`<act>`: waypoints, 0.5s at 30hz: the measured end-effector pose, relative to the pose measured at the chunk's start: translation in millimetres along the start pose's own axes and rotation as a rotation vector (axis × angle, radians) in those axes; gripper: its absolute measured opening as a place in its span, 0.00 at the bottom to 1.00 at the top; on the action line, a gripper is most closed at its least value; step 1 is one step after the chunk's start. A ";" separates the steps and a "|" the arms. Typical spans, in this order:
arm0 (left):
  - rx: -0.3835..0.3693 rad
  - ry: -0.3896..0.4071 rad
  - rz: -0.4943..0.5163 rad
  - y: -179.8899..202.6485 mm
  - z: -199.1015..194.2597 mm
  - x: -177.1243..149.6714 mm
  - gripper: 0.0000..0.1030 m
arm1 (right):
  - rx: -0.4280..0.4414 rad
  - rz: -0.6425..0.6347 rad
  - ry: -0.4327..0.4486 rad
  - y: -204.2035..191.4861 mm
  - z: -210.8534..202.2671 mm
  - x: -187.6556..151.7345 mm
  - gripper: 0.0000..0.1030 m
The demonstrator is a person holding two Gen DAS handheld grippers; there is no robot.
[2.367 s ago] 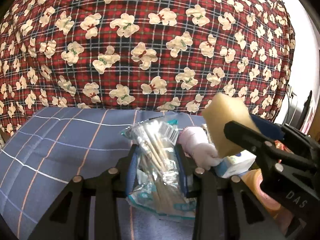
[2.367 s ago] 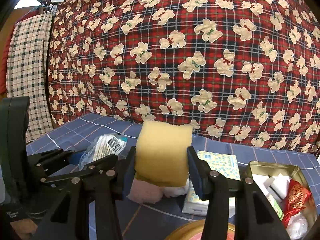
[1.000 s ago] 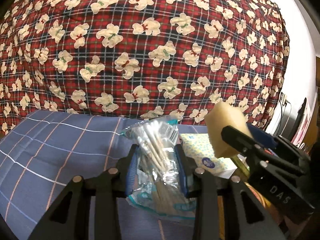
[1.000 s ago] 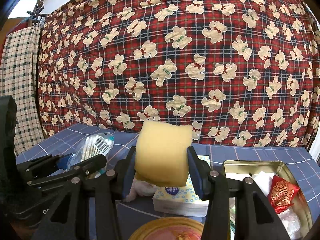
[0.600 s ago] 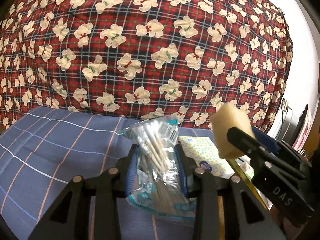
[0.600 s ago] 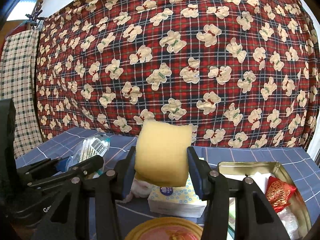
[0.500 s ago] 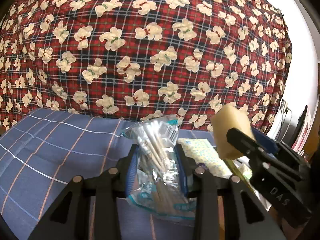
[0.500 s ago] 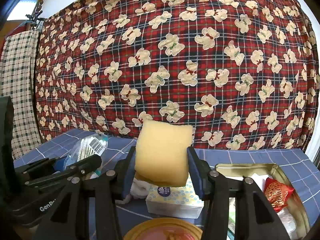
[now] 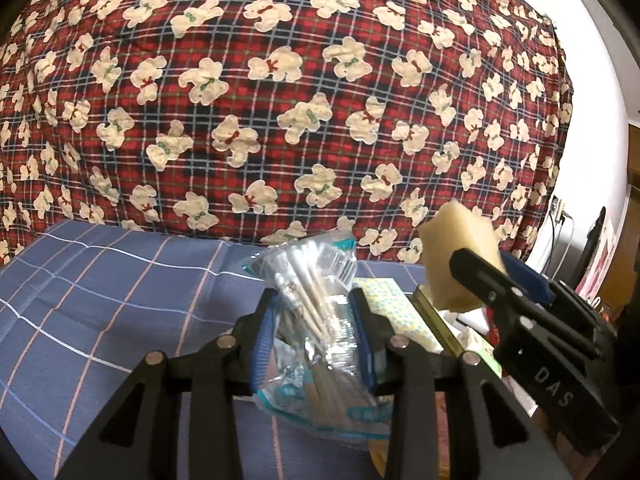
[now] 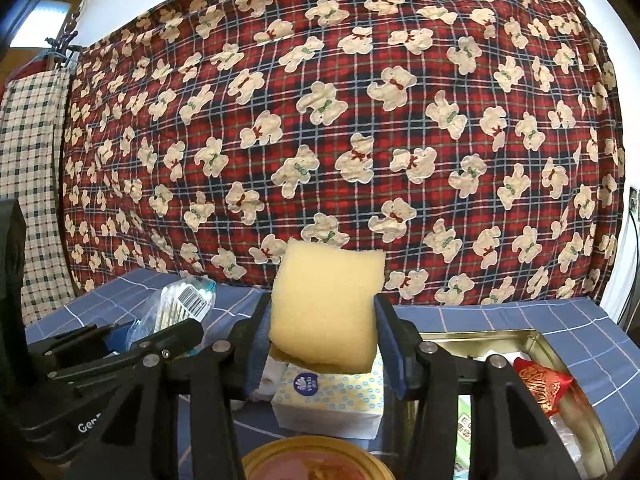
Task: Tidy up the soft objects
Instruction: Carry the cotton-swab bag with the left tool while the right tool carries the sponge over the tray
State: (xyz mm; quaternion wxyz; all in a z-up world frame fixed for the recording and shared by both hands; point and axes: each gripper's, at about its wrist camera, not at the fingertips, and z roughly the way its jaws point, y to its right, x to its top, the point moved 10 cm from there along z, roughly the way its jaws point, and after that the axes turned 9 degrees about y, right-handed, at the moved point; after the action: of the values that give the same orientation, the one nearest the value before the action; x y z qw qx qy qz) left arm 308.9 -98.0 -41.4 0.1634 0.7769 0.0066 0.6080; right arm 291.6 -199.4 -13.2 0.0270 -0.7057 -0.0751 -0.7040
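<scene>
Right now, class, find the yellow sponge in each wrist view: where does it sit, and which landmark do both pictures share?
Left wrist view: the yellow sponge sits right of centre, clamped in the right gripper seen from the side.
Right wrist view: the sponge sits at centre, between that gripper's fingers.
Shared landmark: the dotted tissue pack on the blue cloth, below the sponge.
</scene>
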 end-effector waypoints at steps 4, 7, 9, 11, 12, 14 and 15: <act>-0.011 0.003 0.000 6.3 -1.2 1.9 0.34 | -0.016 0.008 0.011 7.8 -3.6 2.3 0.50; -0.019 0.010 0.005 11.9 -1.9 4.3 0.34 | -0.026 0.013 0.020 12.4 -6.5 3.9 0.50; -0.024 0.012 0.001 15.3 -1.4 5.9 0.34 | -0.034 0.007 0.023 14.7 -8.0 4.0 0.50; -0.030 0.014 -0.003 18.9 -1.5 7.3 0.34 | -0.040 0.004 0.023 17.0 -8.6 3.7 0.50; -0.032 0.015 -0.003 20.1 -1.6 7.9 0.34 | -0.044 0.005 0.026 18.3 -9.4 4.1 0.50; -0.041 0.018 -0.004 24.7 -2.3 9.2 0.34 | -0.055 0.000 0.034 21.0 -11.8 5.5 0.50; -0.044 0.019 -0.004 26.4 -2.5 9.8 0.34 | -0.061 -0.002 0.039 22.6 -13.0 6.5 0.50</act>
State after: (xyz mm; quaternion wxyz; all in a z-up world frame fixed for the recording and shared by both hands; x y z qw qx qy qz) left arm 304.1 -120.4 -24.7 0.1817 0.7674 -0.0039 0.6148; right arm 282.0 -223.1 -5.0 0.0063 -0.6921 -0.0536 -0.7198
